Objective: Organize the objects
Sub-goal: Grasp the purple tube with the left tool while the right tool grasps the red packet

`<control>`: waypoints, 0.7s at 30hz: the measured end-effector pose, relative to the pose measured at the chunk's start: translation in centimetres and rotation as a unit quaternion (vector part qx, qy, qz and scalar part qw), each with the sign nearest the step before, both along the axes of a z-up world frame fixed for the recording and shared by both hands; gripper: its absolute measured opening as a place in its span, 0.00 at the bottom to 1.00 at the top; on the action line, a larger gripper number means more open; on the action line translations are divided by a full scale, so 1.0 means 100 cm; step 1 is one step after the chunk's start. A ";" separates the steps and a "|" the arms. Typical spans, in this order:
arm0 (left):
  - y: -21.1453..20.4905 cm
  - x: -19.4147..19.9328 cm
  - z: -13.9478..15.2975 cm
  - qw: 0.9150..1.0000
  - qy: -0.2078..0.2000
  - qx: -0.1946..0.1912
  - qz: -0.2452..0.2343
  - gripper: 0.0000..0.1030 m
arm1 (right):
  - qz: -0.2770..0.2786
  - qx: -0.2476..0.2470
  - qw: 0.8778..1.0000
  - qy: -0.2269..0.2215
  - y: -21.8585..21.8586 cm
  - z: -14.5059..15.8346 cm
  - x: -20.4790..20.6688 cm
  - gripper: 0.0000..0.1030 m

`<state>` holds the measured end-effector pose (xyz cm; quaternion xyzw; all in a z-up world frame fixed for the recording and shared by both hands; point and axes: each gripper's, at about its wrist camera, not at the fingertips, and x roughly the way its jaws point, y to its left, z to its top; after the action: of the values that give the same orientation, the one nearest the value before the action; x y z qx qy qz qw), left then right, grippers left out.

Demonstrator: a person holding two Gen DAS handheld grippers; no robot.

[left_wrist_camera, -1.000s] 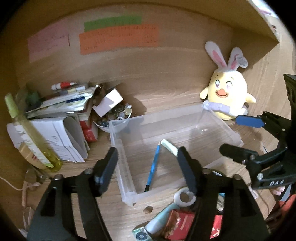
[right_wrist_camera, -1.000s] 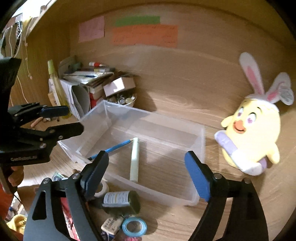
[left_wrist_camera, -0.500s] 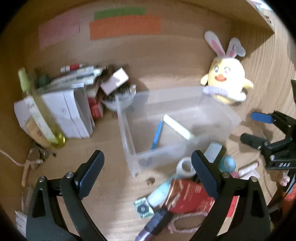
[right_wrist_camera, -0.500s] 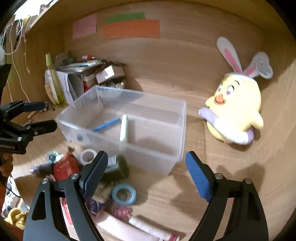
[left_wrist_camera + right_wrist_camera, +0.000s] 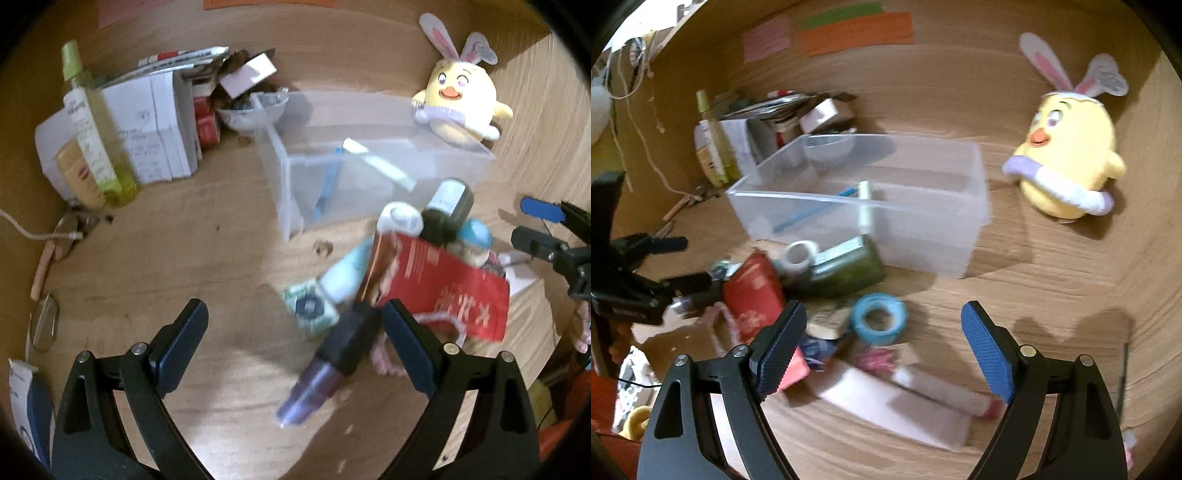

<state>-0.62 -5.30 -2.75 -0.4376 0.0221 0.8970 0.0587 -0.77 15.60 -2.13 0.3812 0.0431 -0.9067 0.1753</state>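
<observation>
Clutter lies beside a clear rectangular plastic bin (blue pen inside); left gripper and right gripper hover spread wide, holding nothing.

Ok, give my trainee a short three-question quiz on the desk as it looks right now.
1. True or false: the clear plastic bin is empty.
2. Which lies closest in front of the right gripper?
A. light blue tape roll
B. yellow bunny-eared plush chick
C. tall yellow-green bottle
3. Fill in: the left gripper has its jaws ____.

Key: 1 false, a blue pen and a pale marker lie inside; 2 A; 3 open.
</observation>
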 end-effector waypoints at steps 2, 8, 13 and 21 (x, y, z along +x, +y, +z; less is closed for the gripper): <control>-0.002 0.006 -0.004 1.000 0.002 -0.002 0.003 0.93 | 0.015 0.003 1.000 0.004 -0.012 0.001 0.002 0.82; 0.000 0.015 -0.010 1.000 -0.003 0.010 -0.017 0.76 | 0.066 -0.004 0.998 -0.005 -0.045 -0.002 0.001 0.80; 0.001 0.016 -0.012 0.999 -0.003 0.025 -0.026 0.63 | 0.096 0.005 0.995 -0.024 -0.068 -0.010 -0.008 0.68; -0.005 0.019 -0.019 0.999 -0.012 0.037 -0.016 0.38 | 0.121 0.010 0.992 -0.037 -0.080 -0.014 -0.009 0.56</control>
<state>1.27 -5.77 -4.65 -0.4458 -0.0051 0.8906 0.0893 -1.71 7.59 -3.49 0.4086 0.0912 -0.8636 0.2811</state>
